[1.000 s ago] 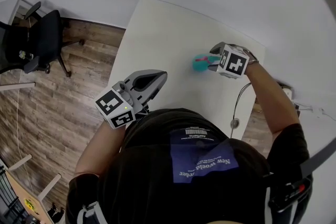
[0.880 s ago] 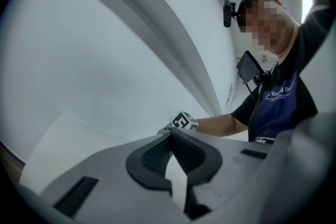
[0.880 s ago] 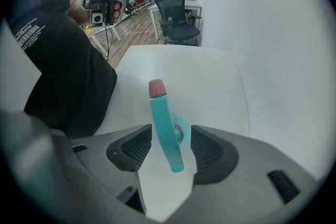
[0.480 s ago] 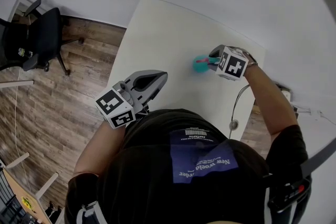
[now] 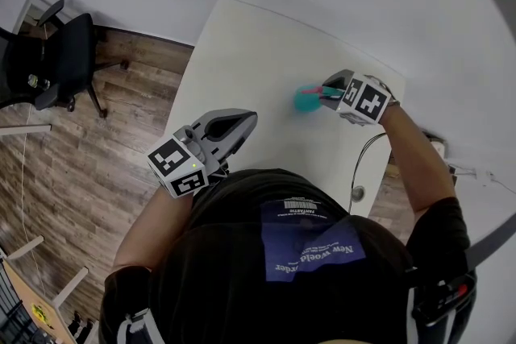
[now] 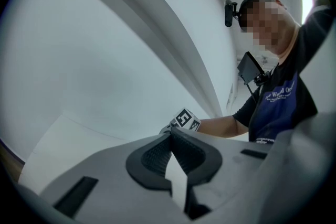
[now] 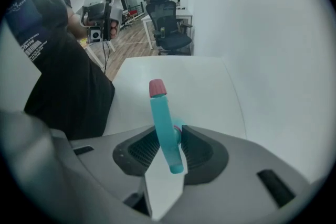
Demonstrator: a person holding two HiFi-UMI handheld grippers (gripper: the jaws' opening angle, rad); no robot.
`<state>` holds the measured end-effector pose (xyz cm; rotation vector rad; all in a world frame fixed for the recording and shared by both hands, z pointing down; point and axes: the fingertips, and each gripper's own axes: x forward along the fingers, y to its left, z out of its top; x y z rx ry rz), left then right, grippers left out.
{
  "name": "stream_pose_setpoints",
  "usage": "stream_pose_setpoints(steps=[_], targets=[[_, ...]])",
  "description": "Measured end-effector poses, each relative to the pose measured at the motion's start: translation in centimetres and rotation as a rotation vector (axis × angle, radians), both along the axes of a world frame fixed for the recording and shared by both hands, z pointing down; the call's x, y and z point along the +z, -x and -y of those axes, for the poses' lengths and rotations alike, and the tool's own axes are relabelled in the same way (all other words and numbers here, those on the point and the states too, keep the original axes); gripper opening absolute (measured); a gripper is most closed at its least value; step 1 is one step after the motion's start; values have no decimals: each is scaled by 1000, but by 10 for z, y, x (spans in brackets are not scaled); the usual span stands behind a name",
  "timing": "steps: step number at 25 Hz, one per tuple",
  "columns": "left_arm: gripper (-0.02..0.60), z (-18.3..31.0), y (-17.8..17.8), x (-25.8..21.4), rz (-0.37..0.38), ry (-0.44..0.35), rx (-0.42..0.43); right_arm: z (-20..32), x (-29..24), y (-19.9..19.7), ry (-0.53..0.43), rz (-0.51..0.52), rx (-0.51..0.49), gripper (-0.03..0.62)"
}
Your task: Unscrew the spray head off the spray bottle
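1. Head view, setting: white table (image 5: 242,60) against a pale wall, with wood floor (image 5: 89,141) and a black office chair (image 5: 56,52) off to the left.
2. Head view, task item: the teal spray bottle (image 5: 305,101) stands on the table's far right part, near its right edge.
   - The right gripper (image 5: 330,91) points steeply down at the bottle's top.
   - The left gripper (image 5: 246,122) is held level over the near table edge, well apart from the bottle.
3. Left gripper view: the left gripper's (image 6: 169,136) pads meet with nothing between them. Beyond are bare wall, a table corner and the far marker cube (image 6: 186,120).
4. Right gripper view: the right gripper (image 7: 170,147) has just been closing.
   - Its pads now press on both sides of the teal spray head (image 7: 164,123).
   - The head's pink nozzle tip (image 7: 157,87) sticks out past the jaws.
   - The bottle body below is mostly hidden.
5. Hazard, likely: nothing steadies the bottle body. A twist of the head would probably spin the whole bottle on the smooth table instead of loosening the thread.
6. Hazard, likely: the clamp sits high on a narrow, smooth part, so sideways force could tip the bottle toward the nearby table edge.
7. Hazard, possible: the pads could slide along the head under torque, and a loosened head might let liquid leak.
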<state>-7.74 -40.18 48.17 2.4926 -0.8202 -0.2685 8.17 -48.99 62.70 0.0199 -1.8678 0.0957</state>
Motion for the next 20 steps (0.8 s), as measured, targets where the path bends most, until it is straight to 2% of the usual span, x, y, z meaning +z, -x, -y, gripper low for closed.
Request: stream_pose_setpoints(steps=[3, 10, 20], targets=[[-4, 1, 0, -3, -7, -5, -1, 6, -14, 0, 13, 87, 75, 123], [-3, 2, 0, -11, -23, -12, 0, 10, -65, 6, 80, 359, 274, 123], [-3, -3, -7, -29, -42, -37, 37, -3, -149, 7, 152, 745, 424, 123]])
